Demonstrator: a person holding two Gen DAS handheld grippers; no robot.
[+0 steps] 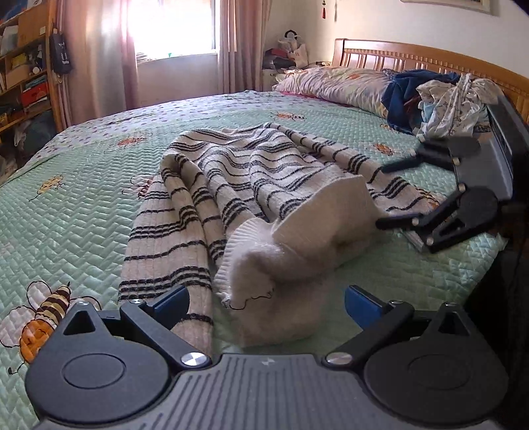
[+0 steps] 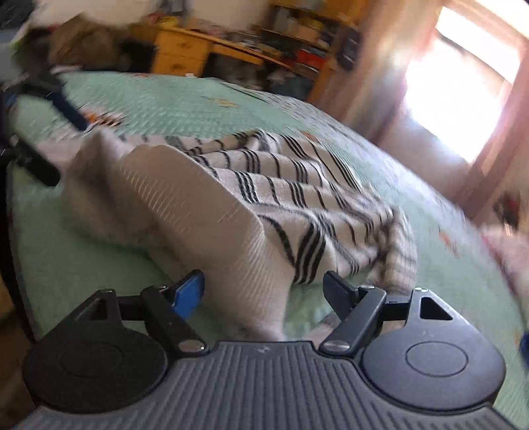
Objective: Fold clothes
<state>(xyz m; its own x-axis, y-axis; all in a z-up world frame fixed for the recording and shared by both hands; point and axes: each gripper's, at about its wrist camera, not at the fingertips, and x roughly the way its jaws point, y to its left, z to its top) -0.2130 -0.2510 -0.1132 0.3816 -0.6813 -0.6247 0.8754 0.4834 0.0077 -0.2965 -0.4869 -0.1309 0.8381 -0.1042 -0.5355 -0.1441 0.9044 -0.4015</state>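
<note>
A cream knit sweater [image 1: 231, 172] with thin black stripes lies crumpled on the green quilted bedspread [image 1: 76, 205]. Its plain ribbed cream end [image 1: 287, 264] is bunched toward me. In the left wrist view my left gripper [image 1: 264, 302] is open, and that cream end lies between its blue fingers without being pinched. My right gripper [image 1: 386, 193] stands open at the sweater's right side. In the blurred right wrist view the right gripper [image 2: 264, 289] straddles a ridge of the sweater [image 2: 231, 231], its pads clear of the cloth. The left gripper [image 2: 62, 145] shows at the far left.
A floral pillow [image 1: 334, 82] and a heap of other clothes [image 1: 439, 99] lie by the wooden headboard [image 1: 413, 56]. Cluttered shelves [image 1: 23, 76] stand to the left of the bed, beside a curtained window [image 1: 172, 29]. The bed's near edge runs along the right [image 1: 489, 264].
</note>
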